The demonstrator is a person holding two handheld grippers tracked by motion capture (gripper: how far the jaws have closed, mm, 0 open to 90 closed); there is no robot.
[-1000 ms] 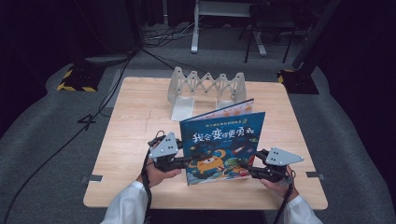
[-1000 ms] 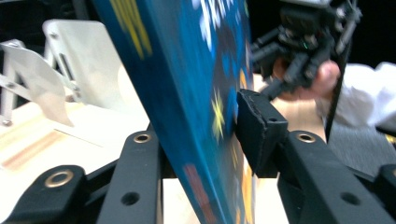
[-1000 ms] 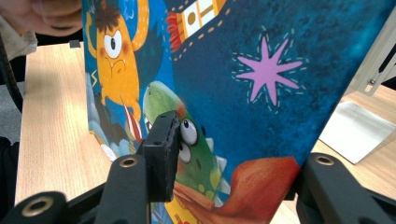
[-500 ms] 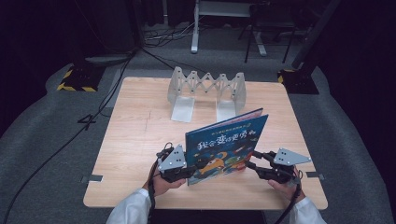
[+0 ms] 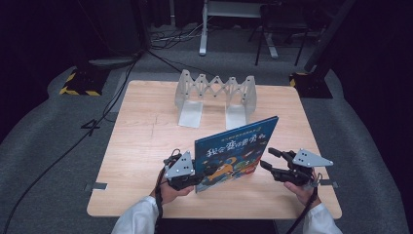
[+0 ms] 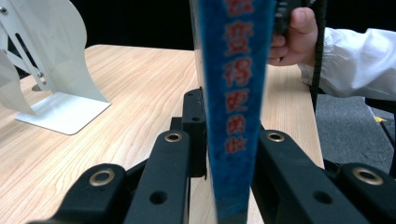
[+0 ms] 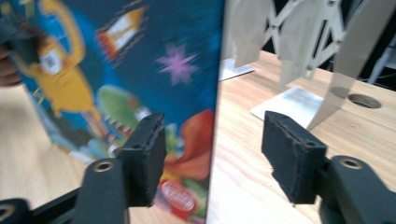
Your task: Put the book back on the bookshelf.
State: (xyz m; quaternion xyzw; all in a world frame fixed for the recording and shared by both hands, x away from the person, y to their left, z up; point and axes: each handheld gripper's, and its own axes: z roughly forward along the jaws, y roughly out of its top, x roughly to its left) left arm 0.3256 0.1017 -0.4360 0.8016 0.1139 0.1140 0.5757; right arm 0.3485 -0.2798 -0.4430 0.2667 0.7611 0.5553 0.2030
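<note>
A blue picture book stands upright on its bottom edge on the wooden table, its cover toward the person. My left gripper is shut on the book's lower left corner. In the left gripper view the blue spine is pinched between the jaws of the left gripper, which have just been closing on it. My right gripper is open just off the book's right edge, its jaws having just been opening. In the right gripper view the book's edge lines up with the gap of the right gripper, and neither pad touches it.
A white accordion-style book rack stands at the back of the table, its base plates facing the book. It also appears in the left gripper view and the right gripper view. The table's front edge is close below both hands.
The book has been raised from leaning back to standing upright and has shifted a little left. The right gripper has let go of its right edge and drawn away; the left stays clamped.
</note>
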